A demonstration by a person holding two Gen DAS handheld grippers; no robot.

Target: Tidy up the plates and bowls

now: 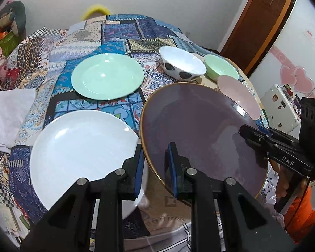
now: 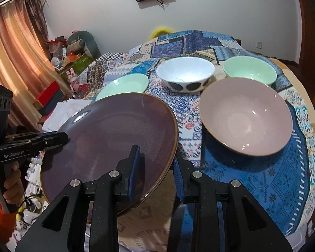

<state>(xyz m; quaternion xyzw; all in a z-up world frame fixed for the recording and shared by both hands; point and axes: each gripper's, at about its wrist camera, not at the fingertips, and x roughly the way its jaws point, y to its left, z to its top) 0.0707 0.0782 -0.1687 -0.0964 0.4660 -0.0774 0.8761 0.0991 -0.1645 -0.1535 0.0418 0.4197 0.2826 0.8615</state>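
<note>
Left wrist view shows the glossy purple gold-rimmed plate (image 1: pixel 199 130) lifted and tilted above the patchwork tablecloth (image 1: pixel 115 33), both the left gripper (image 1: pixel 157 168) and right gripper (image 2: pixel 156 168) clamping its rim, probably mid-carry; next, lower it level onto the white round plate (image 1: pixel 79 147) beside it.

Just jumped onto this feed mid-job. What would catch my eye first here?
The big purple plate with a gold rim, held tilted above the table by both grippers: the left gripper at one edge, the right gripper at the opposite edge. Left of it lies a white plate, behind that a mint green plate. On the right sit a pink bowl, a spotted white bowl and a mint green bowl.
</note>
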